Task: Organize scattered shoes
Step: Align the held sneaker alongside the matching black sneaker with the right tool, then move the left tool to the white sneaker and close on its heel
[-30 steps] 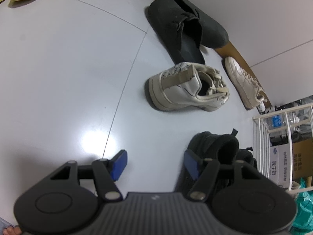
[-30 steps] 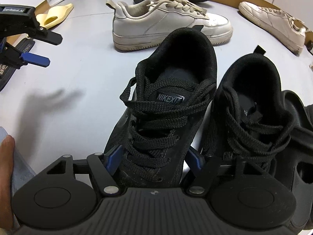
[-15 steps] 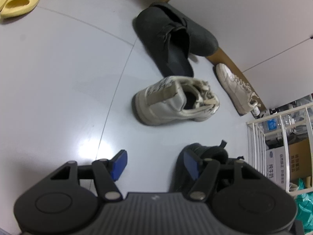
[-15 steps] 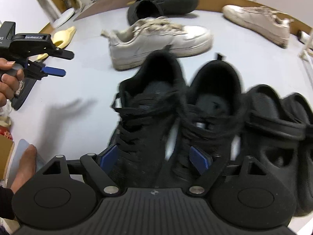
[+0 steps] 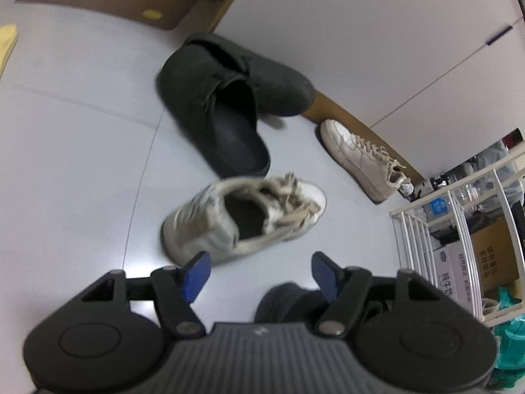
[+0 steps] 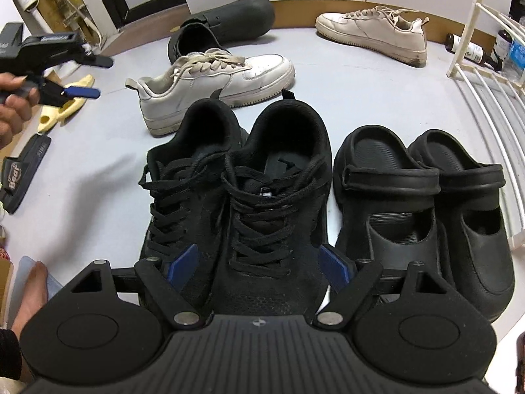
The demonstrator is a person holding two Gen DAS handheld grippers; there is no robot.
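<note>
We hold the right gripper [image 6: 259, 264] above the two black sneakers [image 6: 239, 190] standing side by side at centre frame; its jaws are spread wide with nothing clamped, the blue pads clear of the laces. Just right of them sit the black clogs [image 6: 423, 210], next to the white wire rack [image 6: 492, 98]. A white sneaker [image 6: 216, 82] lies beyond, its partner [image 6: 374, 32] upper right by the wall, a dark slipper [image 6: 223, 29] at upper centre. Our left gripper [image 5: 261, 271] is opening over bare floor [image 5: 72, 170], gripping nothing, with that white sneaker just ahead.
</note>
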